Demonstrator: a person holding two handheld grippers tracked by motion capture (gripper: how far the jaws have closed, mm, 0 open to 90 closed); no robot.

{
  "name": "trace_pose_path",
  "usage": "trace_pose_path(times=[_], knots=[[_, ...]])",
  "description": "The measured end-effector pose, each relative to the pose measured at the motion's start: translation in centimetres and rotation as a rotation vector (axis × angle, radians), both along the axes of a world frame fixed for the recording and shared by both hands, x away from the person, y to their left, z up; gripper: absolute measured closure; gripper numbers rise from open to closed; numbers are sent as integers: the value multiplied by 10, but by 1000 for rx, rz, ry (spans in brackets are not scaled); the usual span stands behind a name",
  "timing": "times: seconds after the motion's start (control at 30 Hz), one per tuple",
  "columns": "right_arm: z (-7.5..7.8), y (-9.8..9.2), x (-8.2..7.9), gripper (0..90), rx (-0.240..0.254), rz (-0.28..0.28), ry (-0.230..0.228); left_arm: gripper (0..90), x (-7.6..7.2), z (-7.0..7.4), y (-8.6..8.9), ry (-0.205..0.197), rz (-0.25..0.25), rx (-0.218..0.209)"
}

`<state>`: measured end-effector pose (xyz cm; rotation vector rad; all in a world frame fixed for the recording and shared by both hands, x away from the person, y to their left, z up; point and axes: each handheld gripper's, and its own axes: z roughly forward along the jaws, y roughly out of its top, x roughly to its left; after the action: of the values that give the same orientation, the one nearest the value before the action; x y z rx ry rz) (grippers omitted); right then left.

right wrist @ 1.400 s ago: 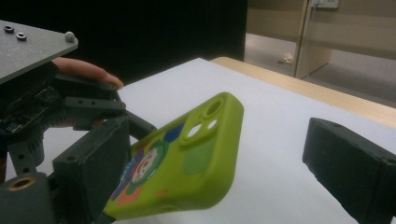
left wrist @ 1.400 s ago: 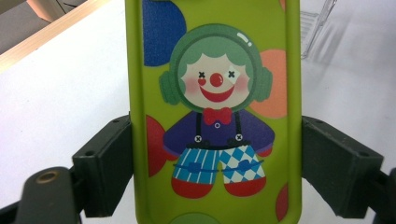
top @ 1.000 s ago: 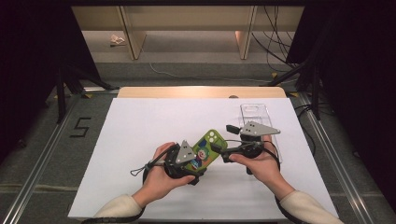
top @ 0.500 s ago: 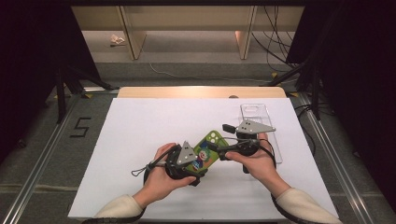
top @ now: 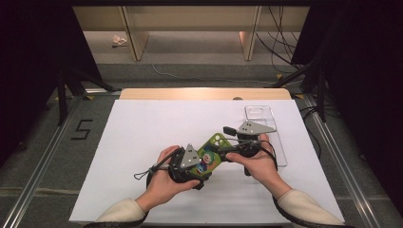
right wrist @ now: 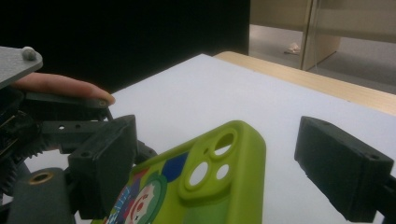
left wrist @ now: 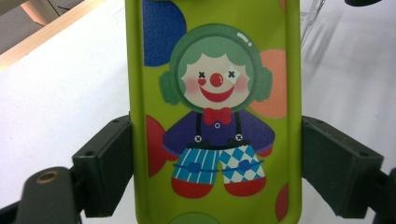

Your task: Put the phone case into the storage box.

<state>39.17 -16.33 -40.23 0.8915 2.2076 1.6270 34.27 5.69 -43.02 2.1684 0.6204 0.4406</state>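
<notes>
Left gripper [top: 205, 160] fingers clamp the green phone case [left wrist: 215, 112]; right gripper [right wrist: 233, 172] fingers, just closing, straddle its camera end untouching. An off-centre pinch could twist it free.

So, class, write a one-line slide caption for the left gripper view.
Left gripper clamps a lime-green clown-print phone case by its edges above the white table.

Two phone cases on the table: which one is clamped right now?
The green clown-print case, gripped across its sides by the left hand-held gripper. The clear case lies flat on the white table, untouched.
</notes>
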Motion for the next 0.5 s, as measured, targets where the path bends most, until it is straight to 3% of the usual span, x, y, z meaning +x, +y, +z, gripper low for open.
trace_pose_path(times=[0.5], knots=[[-4, 5, 3, 193, -2, 0, 20, 163, 0, 0, -1, -5, -1, -2]])
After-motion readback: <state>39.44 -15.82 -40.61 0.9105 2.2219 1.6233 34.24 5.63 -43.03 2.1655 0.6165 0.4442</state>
